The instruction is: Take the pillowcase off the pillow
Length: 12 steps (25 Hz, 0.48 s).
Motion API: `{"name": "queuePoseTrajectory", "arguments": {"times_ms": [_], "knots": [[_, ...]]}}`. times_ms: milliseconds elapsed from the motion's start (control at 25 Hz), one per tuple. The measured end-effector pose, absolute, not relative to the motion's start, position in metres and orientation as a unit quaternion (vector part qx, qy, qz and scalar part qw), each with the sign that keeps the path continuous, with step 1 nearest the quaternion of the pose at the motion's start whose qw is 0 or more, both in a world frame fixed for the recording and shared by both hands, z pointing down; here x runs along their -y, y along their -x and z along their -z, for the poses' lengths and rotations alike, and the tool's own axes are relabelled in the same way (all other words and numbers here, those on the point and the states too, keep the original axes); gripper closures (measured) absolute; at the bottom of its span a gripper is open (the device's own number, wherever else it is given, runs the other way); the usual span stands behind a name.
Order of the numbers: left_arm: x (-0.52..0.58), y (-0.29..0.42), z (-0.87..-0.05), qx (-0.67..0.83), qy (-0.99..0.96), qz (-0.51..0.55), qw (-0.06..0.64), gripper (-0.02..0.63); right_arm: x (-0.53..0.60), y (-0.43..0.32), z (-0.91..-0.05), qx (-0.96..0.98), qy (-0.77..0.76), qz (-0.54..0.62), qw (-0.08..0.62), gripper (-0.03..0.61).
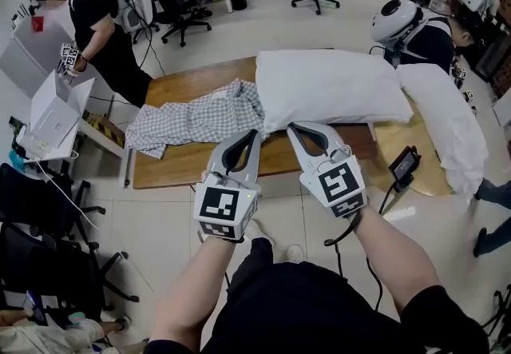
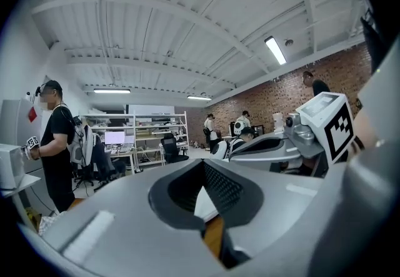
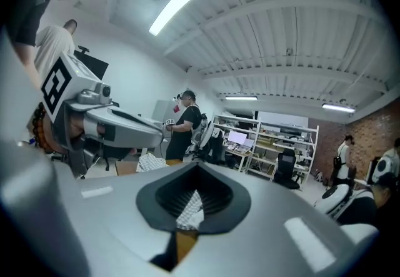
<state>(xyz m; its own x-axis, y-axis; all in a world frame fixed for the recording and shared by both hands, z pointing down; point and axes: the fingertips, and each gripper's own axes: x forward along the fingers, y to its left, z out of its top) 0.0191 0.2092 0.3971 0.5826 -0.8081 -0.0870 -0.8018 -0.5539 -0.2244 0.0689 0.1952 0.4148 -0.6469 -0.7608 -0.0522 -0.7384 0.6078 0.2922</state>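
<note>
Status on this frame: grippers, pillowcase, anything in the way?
Left gripper and right gripper both shut, empty, at the table near edge. Pillowcase off, crumpled beside bare pillow. Nothing in the way.

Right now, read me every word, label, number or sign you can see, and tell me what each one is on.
No words or numbers are readable in any view.
Left gripper cube: black-and-white square marker, no letters.
Right gripper cube: the same kind of marker, no letters.
Monitor on the far shelves: too small to read.
Black screen beside the table: nothing legible.
</note>
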Motion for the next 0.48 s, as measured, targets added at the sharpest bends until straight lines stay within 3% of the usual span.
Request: {"name": "queuePoseTrajectory", "arguments": {"times_ms": [480], "knots": [[-0.210,-0.038,-0.432,-0.464,0.878,0.026,0.114,0.611,-0.203,-0.079,-0.432,0.901,-0.410,0.137,0.022,0.578]]}}
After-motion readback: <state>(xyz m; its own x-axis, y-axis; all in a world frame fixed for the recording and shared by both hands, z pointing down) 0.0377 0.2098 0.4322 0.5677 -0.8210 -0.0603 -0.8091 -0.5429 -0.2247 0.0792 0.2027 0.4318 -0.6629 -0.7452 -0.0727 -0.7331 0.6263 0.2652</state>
